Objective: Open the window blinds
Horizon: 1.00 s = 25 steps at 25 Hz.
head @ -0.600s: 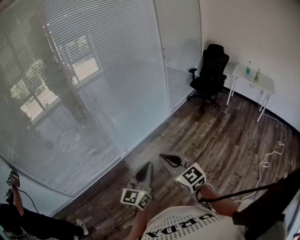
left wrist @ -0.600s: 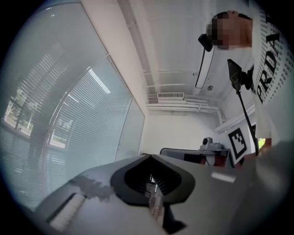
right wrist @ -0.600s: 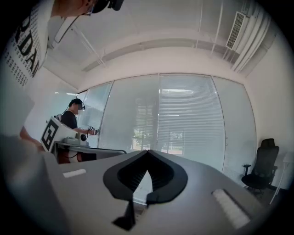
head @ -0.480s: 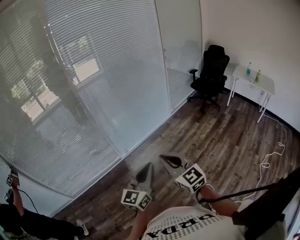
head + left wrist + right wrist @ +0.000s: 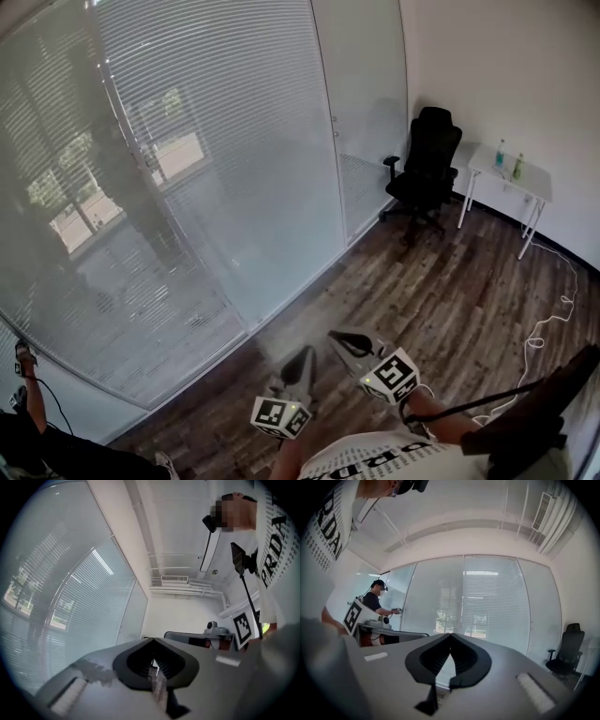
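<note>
Closed white slatted blinds cover the tall glass wall across the left and middle of the head view, a few steps ahead of me. Both grippers hang low in front of my body over the wooden floor, well short of the glass. My left gripper is shut with nothing between its jaws, and its tips meet. My right gripper is beside it, also shut and empty, its tips touching. The blinds fill the right gripper view ahead. No cord or wand of the blinds is clear enough to pick out.
A black office chair stands in the far corner beside a small white table with bottles. A white cable trails over the floor at the right. Another person stands by the glass at lower left.
The head view has lifted and shifted a little, so both grippers sit slightly lower in the picture. They stay side by side and shut.
</note>
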Tool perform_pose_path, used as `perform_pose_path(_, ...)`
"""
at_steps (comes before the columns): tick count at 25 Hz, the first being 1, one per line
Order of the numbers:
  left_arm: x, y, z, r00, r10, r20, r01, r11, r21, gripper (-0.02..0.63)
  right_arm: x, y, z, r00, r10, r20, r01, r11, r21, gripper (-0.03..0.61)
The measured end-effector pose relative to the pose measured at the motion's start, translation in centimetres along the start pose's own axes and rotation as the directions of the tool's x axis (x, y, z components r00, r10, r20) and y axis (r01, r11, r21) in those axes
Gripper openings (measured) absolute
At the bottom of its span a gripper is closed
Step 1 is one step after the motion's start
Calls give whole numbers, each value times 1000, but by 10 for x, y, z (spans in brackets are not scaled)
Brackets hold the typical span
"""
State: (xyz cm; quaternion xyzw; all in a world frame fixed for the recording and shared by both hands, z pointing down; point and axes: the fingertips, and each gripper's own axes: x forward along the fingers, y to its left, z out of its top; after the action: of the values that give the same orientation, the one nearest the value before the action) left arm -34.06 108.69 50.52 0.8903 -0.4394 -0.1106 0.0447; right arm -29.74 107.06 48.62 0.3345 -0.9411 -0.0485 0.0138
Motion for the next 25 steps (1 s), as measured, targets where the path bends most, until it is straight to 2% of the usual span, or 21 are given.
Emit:
perform_pose_path(3, -1, -9, 9, 1000, -23, 6, 23, 1000, 6, -6, -4, 5, 11, 1000, -23, 2, 23, 999, -47, 9)
perform_pose_path(6, 0, -15, 26, 999, -41, 5, 41, 999, 25, -6, -5, 2, 24, 999, -44, 3, 44, 999, -28, 9)
perform_pose_path(9, -3, -13, 22, 999, -46, 8, 46, 997, 62, -6, -3, 5, 13, 998, -62, -16, 62, 998, -15, 9)
perform_pose_path(12, 4, -12, 24, 999, -33, 26, 31, 998, 63, -6, -6, 6, 6, 996, -87, -30, 86, 996, -24, 9)
perform_pose_path(18, 28, -18, 45, 995, -91, 30, 88, 992, 88, -7, -11, -17, 20, 984, -173, -37, 172, 984, -41, 9)
perform_pose_path(25, 30, -36, 30, 991, -134, 1, 134, 988, 78, -8, -19, -16, 11, 977, -200, -67, 197, 979, -46, 9)
